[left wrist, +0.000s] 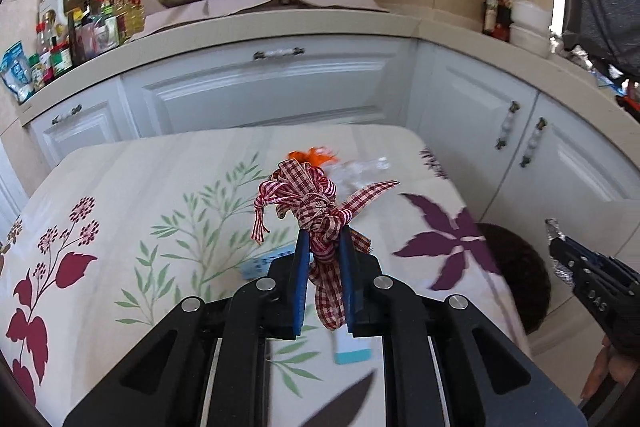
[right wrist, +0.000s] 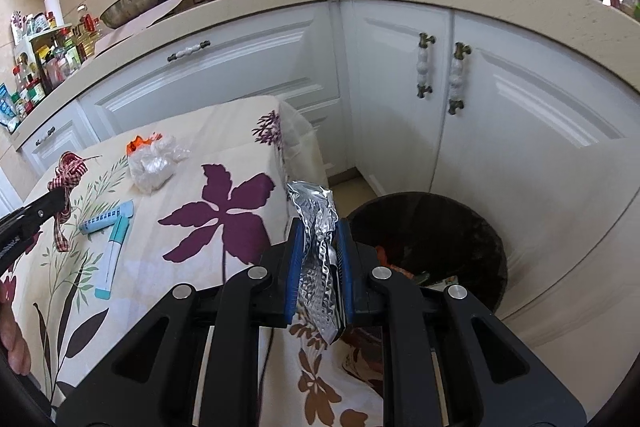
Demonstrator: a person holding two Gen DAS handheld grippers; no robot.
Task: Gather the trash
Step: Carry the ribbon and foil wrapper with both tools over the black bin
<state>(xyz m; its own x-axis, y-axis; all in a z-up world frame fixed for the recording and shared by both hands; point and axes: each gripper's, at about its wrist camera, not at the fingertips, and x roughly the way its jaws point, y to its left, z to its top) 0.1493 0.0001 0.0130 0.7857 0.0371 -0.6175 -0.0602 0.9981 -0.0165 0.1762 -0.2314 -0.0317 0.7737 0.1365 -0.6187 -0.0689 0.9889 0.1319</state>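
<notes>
Left gripper pinches a checked ribbon above the table. Right gripper pinches a foil wrapper beside the bin. Neither is binned yet; a plastic wad and two tubes remain.

Each camera rides its gripper, peering close along its fingers, tilted down toward the corner cabinets. Both catch the flowered tablecloth beyond the fingertips and the bin.

Bright daylight from upper right — fisheye-bent edges, dark vignetted corners, slight blur.
</notes>
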